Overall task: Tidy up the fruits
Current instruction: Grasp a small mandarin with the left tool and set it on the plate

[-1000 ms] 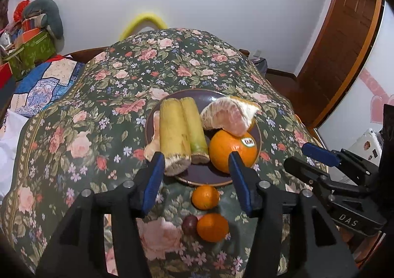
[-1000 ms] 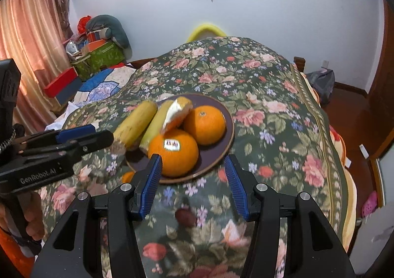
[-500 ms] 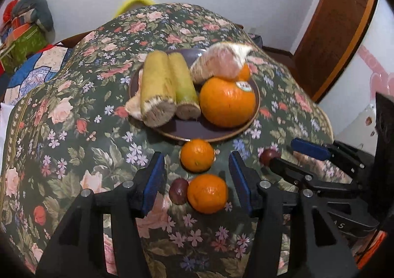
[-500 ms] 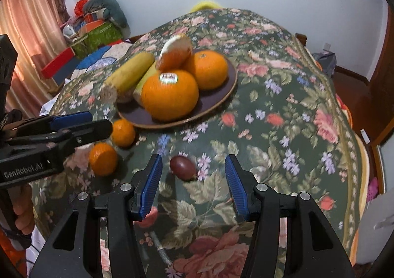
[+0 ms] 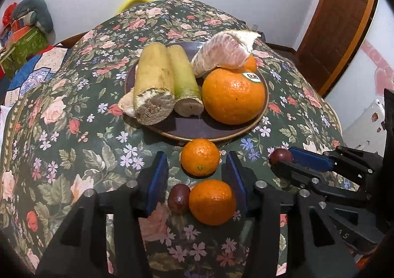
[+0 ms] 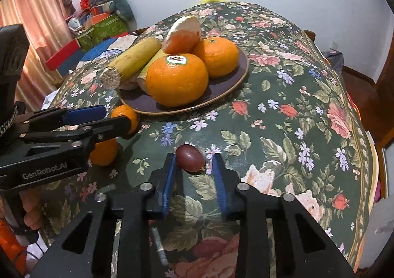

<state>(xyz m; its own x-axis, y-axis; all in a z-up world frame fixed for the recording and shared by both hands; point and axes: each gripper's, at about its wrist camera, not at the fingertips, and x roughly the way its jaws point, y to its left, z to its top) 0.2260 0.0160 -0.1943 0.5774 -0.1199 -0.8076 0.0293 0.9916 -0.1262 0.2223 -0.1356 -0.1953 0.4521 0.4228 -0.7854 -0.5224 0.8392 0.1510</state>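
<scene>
Right gripper [image 6: 193, 174] fingers straddling grape [image 6: 190, 157], plate [image 6: 229, 86] rim near

Two large oranges [image 6: 176, 79] [image 6: 216, 56], two mandarins [image 5: 200, 157] [image 5: 212, 201], two grapes [image 5: 179, 198] [image 6: 190, 157], two cane sections [image 5: 153, 83] [image 5: 185, 81], one pomelo segment [image 5: 224, 53], one plate [image 5: 197, 128].

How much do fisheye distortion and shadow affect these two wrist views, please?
Left wrist view: the table bulges into a dome, corners vignette black, the big orange stays sharp. Right wrist view: same bulge; the right gripper casts a soft shadow around the dark grape.
</scene>
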